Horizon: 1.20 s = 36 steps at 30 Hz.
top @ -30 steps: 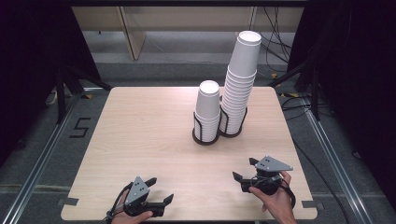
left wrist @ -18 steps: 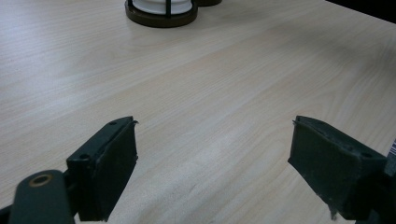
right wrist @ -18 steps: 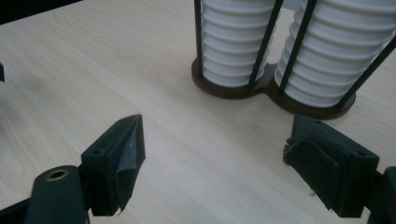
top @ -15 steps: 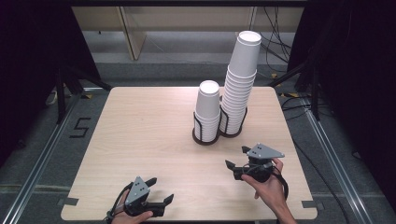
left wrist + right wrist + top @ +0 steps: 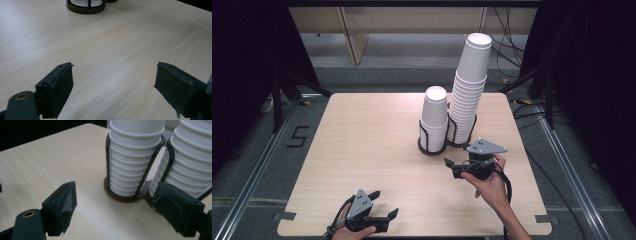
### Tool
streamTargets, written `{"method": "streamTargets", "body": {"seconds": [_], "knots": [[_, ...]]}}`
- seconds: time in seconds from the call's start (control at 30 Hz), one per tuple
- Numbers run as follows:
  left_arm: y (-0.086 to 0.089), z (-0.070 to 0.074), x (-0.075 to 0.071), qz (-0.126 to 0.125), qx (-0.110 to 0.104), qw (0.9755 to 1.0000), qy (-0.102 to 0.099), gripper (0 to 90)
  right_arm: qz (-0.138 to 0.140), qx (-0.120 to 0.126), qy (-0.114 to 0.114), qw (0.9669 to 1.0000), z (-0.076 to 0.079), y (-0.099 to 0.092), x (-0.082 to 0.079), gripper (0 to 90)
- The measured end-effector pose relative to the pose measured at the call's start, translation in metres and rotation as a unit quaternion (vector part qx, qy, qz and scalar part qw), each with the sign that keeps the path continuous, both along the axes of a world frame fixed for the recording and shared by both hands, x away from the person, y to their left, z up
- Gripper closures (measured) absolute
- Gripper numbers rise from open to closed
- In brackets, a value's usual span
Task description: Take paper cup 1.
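Note:
Two stacks of white paper cups stand in black wire holders at the table's far right: a short stack (image 5: 434, 117) and a taller, leaning stack (image 5: 469, 90) behind it. My right gripper (image 5: 451, 167) hovers just in front of the short stack's holder (image 5: 432, 147), open, with nothing between its jaws. In the right gripper view the short stack (image 5: 135, 157) and tall stack (image 5: 190, 162) rise close ahead of that gripper (image 5: 115, 200). My left gripper (image 5: 385, 202) rests at the near edge, jaws apart and empty. The left gripper view looks past its gripper (image 5: 115, 82) over bare wood.
The light wooden table (image 5: 362, 140) has rounded corners, with dark floor and rails around it. Cables run along the floor at the far right. A holder base (image 5: 85, 8) sits far ahead in the left gripper view.
My right gripper has lifted and moved left and away from the near edge, toward the short cup stack. The left gripper has stayed where it was.

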<state>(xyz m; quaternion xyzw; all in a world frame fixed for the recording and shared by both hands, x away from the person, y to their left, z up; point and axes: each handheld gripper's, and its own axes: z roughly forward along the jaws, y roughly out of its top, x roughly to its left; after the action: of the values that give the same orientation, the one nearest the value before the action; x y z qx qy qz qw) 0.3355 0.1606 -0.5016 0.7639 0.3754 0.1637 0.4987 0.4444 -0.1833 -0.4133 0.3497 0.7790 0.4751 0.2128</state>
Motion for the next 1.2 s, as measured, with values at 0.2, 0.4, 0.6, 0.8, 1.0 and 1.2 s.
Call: {"method": "streamTargets", "body": {"seconds": [0.2,0.4,0.6,0.8,1.0,1.2], "knots": [[0.001,0.001,0.000,0.005,0.002,1.0000,0.002,14.3,-0.005,0.012,-0.005,0.9999,0.011,0.011,0.013,18.8],[0.001,0.000,0.001,0.001,0.004,1.0000,0.001,14.3,-0.012,0.022,-0.016,0.9995,0.027,0.020,0.030,18.7],[0.000,0.000,0.001,0.000,0.004,1.0000,0.003,14.3,-0.018,0.021,-0.025,0.9993,0.039,0.029,0.045,18.7],[0.000,-0.001,0.001,-0.001,0.001,1.0000,0.003,14.3,-0.024,0.026,-0.027,0.9990,0.042,0.034,0.059,18.8],[0.000,-0.001,0.001,-0.001,0.001,1.0000,0.004,14.3,-0.036,0.022,-0.026,0.9988,0.049,0.038,0.068,18.8],[-0.002,-0.001,0.001,-0.001,-0.002,1.0000,0.006,14.3,-0.049,0.014,-0.033,0.9982,0.057,0.046,0.079,18.4]]}}
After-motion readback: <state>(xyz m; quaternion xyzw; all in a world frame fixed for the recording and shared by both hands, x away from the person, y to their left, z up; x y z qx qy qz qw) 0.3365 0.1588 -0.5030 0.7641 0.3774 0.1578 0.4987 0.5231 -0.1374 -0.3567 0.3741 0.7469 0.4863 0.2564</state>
